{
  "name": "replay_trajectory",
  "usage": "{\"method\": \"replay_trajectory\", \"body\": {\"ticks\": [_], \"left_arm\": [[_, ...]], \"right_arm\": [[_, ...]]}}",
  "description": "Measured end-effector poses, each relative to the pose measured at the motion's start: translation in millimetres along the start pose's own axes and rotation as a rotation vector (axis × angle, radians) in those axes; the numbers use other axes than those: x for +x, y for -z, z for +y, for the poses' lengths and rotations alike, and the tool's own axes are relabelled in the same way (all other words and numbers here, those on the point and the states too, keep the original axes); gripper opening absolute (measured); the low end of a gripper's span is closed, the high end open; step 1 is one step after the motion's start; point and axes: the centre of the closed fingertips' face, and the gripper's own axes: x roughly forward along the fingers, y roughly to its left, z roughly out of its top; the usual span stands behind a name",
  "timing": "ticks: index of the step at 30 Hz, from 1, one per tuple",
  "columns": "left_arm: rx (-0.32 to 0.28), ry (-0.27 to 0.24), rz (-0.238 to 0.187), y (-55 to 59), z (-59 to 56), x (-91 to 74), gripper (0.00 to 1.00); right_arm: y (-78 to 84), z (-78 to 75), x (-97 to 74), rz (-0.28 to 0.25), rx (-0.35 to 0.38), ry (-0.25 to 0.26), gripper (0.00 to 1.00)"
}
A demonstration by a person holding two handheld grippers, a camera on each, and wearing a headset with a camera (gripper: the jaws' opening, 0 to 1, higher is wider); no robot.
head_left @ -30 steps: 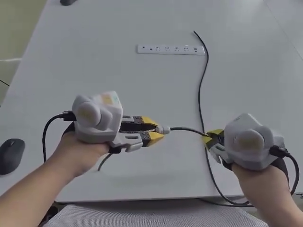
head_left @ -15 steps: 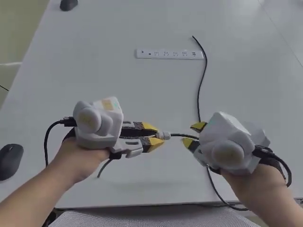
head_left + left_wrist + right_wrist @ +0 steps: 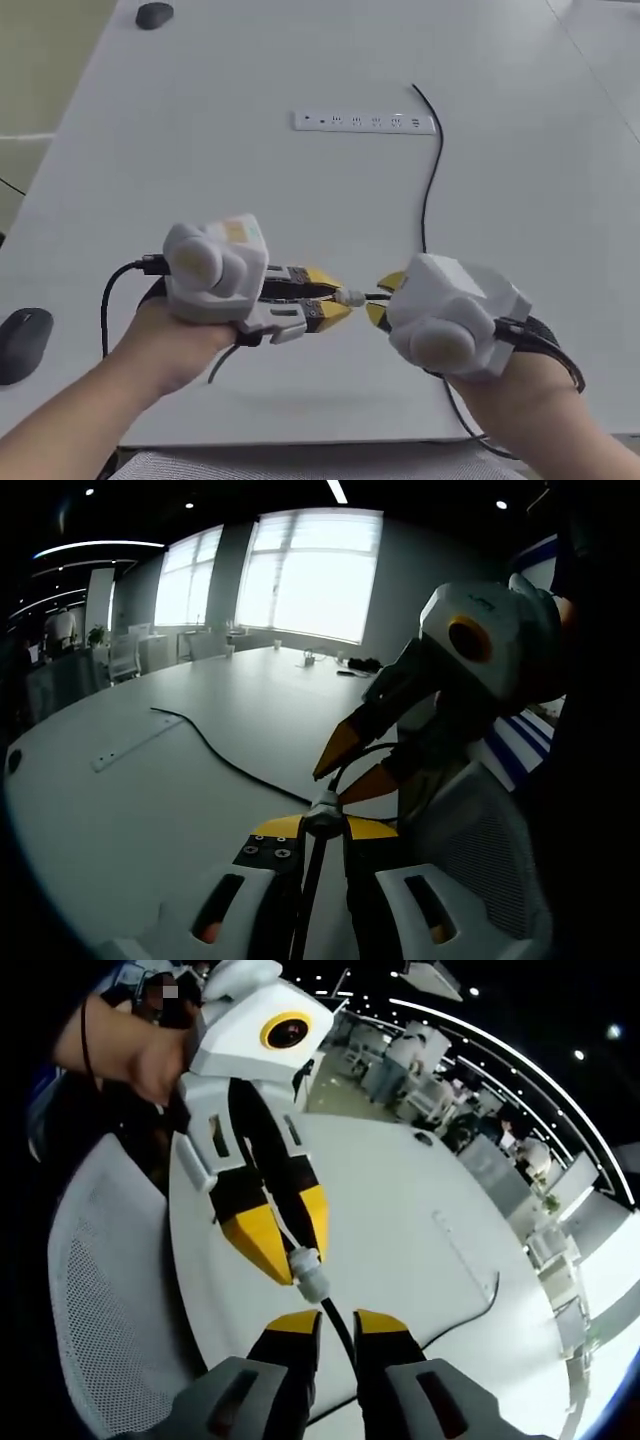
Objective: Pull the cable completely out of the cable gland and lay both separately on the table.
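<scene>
Cable (image 3: 331,1311) between right gripper (image 3: 338,1326) jaws, apparently unclamped; cable gland (image 3: 309,1273) in left gripper (image 3: 300,1248).

Soft, even daylight fills the head view. The pale bench (image 3: 250,180) is bright, with a mild sheen and a faint, diffuse shadow near its front edge, and the detail is sharp. In the left gripper view, tall windows (image 3: 300,575) blow out to white, and ceiling lights (image 3: 337,490) glare against a dark ceiling. Both gripper views bend strongly at the edges. In the right gripper view the white shell of the left gripper (image 3: 300,1258) is brightly lit, and the nearest jaws look soft.
</scene>
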Motion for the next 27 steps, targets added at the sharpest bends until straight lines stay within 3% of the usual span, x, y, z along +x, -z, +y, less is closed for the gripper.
{"method": "replay_trajectory", "body": {"ticks": [9, 27], "left_arm": [[0.006, 0.005, 0.005, 1.3, -0.9, 1.7, 0.15], [0.006, 0.004, -0.002, 0.4, -5.0, 3.0, 0.15]], "right_arm": [[1.0, 1.1, 1.4, 0.0, -0.015, 0.004, 0.03], [13.7, -4.2, -2.0, -0.004, 0.105, 0.017, 0.02]]}}
